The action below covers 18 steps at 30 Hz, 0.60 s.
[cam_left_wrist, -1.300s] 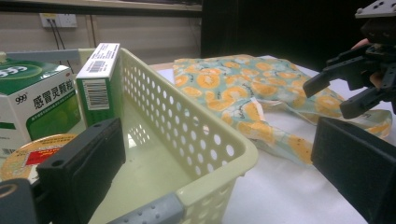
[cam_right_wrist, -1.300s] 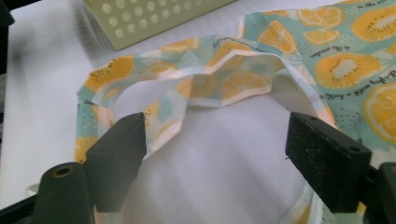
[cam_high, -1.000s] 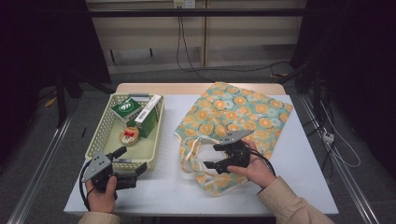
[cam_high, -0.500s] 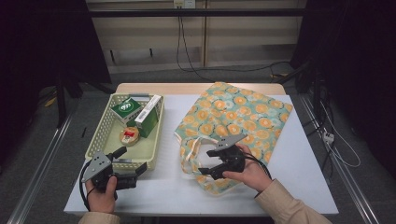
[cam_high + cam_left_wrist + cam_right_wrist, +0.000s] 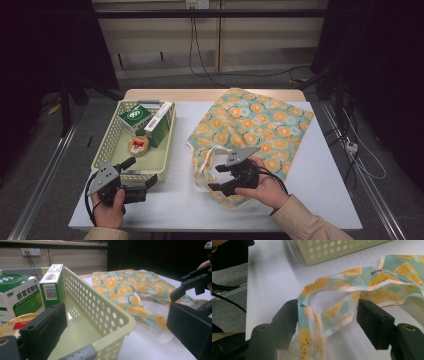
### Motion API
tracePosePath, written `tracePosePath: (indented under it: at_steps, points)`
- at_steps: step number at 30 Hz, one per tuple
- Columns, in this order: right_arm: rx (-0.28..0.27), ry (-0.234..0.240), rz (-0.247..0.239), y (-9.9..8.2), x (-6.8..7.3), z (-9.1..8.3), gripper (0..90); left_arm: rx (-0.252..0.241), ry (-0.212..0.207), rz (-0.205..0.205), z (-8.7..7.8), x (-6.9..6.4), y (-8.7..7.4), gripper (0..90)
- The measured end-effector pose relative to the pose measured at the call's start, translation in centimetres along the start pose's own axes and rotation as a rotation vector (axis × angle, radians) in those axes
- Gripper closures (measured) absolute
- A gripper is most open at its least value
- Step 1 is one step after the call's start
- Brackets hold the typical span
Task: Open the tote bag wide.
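Observation:
A fabric tote bag [image 5: 252,122] printed with orange slices lies flat on the white table [image 5: 320,185], its handles [image 5: 201,165] toward the near edge. My right gripper [image 5: 216,177] rests on the bag's near end, pointing left. Its jaws have just been closing and stand open around a handle strap [image 5: 329,288]; the left pad [image 5: 288,316] touches the strap, the right pad [image 5: 372,320] is clear of it. My left gripper [image 5: 140,172] is open, its jaws straddling the near right corner of a pale green basket [image 5: 107,150].
The basket [image 5: 100,307] holds two green boxes [image 5: 135,117] [image 5: 159,124] and a round tin [image 5: 138,145]. Bare white tabletop lies between basket and bag. A dark floor with cables surrounds the table.
My right gripper has slid left along the bag toward its handles and its jaws have narrowed. The left gripper has stayed put at the basket corner.

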State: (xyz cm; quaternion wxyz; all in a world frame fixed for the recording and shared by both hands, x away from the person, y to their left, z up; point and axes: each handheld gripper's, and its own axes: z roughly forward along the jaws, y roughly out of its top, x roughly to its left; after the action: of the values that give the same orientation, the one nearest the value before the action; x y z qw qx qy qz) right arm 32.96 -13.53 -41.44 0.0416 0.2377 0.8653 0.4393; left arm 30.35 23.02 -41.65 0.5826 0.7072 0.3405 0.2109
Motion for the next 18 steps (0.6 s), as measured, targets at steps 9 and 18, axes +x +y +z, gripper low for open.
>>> tracePosePath:
  at_steps: [9,18]
  points:
    - [0.019,0.011,-0.015,-0.18,0.65,0.9,43.4,0.0,-0.001,0.002,-0.04,0.04,-0.01,2.9]
    - [-0.007,0.012,-0.018,-0.3,0.29,0.58,73.5,-0.001,0.0,-0.003,0.0,-0.03,-0.01,2.9]
